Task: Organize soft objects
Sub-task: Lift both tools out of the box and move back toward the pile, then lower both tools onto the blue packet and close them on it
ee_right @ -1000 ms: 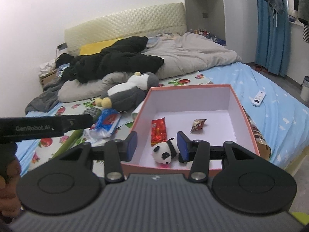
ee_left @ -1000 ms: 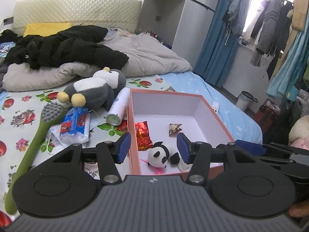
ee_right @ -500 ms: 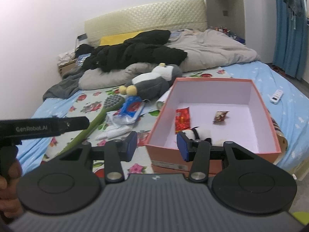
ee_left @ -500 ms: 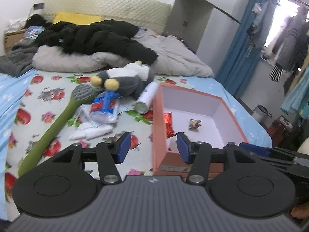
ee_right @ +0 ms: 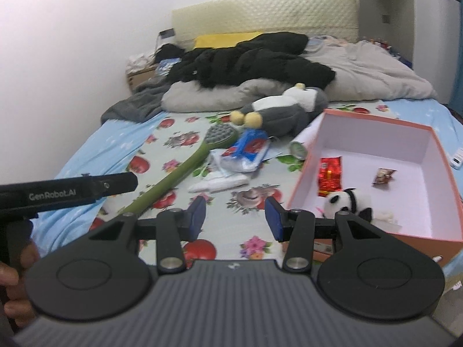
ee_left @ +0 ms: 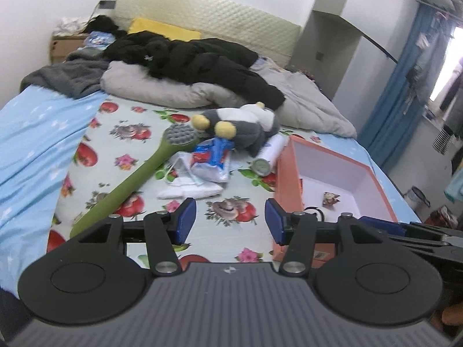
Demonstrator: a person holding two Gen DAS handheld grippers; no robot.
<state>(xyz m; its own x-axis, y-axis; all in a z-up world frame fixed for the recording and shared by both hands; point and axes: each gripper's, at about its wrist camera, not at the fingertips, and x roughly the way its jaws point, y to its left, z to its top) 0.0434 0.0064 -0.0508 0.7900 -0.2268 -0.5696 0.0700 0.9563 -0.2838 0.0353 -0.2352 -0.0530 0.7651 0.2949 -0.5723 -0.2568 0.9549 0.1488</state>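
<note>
A pink open box (ee_right: 376, 133) (ee_left: 282, 173) sits on the bed at the right. Inside it lie a small panda plush (ee_right: 345, 202), a red packet (ee_right: 330, 173) and a small snack packet (ee_right: 383, 175) (ee_left: 330, 198). A grey-and-white penguin plush (ee_left: 243, 127) (ee_right: 283, 110) lies on the bed behind the box's left side. My left gripper (ee_left: 230, 221) is open and empty over the bedsheet left of the box. My right gripper (ee_right: 235, 215) is open and empty, also left of the box.
A green long-handled brush (ee_left: 139, 176) (ee_right: 179, 173), a blue-red packet (ee_left: 212, 156) (ee_right: 249, 150), white cloth (ee_left: 191, 190) and a white can (ee_left: 269, 156) lie left of the box. A black jacket (ee_left: 196, 57) and grey duvet (ee_right: 361, 69) lie behind.
Both grippers have swung left and pulled back from over the box to over the bedsheet. The panda stays in the box. Both stay open.
</note>
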